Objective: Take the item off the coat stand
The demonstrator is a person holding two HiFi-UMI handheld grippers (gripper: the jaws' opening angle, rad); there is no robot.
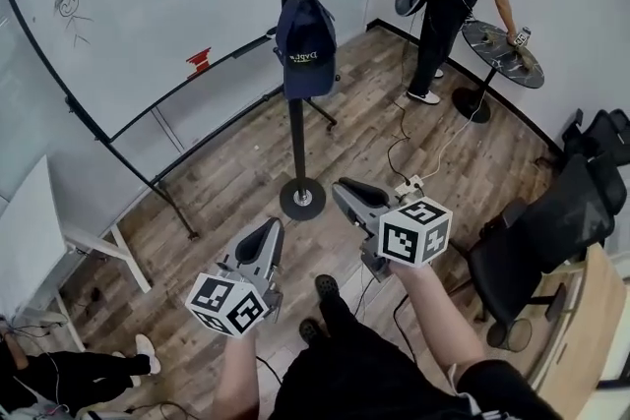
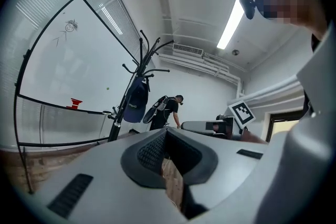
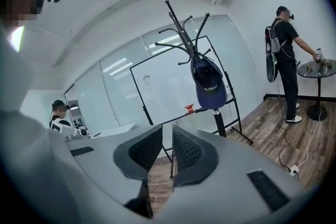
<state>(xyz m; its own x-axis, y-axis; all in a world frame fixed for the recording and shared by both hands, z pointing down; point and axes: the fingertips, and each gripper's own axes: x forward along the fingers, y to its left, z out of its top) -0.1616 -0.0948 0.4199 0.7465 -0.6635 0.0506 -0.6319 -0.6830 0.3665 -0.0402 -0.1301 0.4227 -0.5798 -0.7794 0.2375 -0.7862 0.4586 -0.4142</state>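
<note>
While the navy cap (image 1: 305,49) hangs from a hook of the black coat stand (image 1: 296,143), at the far middle before the whiteboard (image 1: 118,15), it is touched by neither gripper. The right gripper (image 1: 345,189), near and right of the stand's base, is seen with its 2 jaws a narrow slit apart and empty. The left gripper (image 1: 269,229), near and left, is seen with its tips pressed together on nothing. At far right, a round table (image 1: 487,44) is leaned over by another person (image 1: 453,5).
</note>
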